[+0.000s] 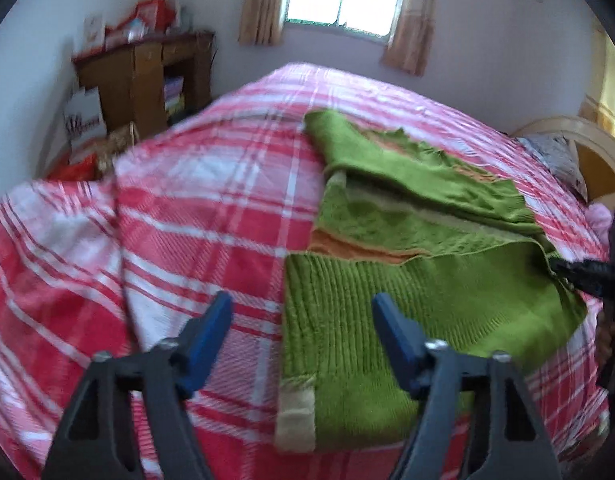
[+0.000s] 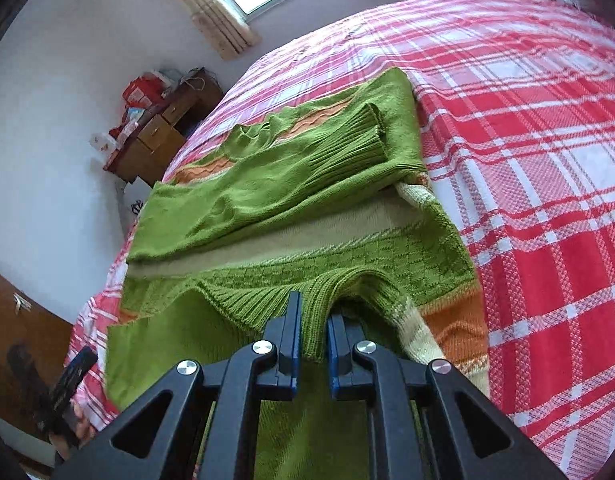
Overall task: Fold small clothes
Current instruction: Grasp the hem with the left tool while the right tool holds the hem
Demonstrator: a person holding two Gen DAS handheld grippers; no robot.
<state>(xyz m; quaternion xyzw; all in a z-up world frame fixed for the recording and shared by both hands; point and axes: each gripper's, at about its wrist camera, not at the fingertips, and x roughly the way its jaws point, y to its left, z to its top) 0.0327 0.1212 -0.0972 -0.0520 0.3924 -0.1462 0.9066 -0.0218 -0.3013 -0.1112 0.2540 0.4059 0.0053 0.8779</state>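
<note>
The green sweater (image 2: 267, 200) lies partly folded on the plaid bed (image 2: 547, 160), a sleeve laid across it. The right gripper (image 2: 313, 332) is clamped on its ribbed hem at 6 o'clock. The left gripper (image 1: 303, 320) hangs with jaws apart over the sweater's left edge, holding nothing.

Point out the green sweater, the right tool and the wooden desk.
green sweater (image 1: 347, 304): left wrist view, ribbed body.
right tool (image 2: 313, 332): right wrist view, between fingertips.
wooden desk (image 1: 119, 76): left wrist view, side panel.
</note>
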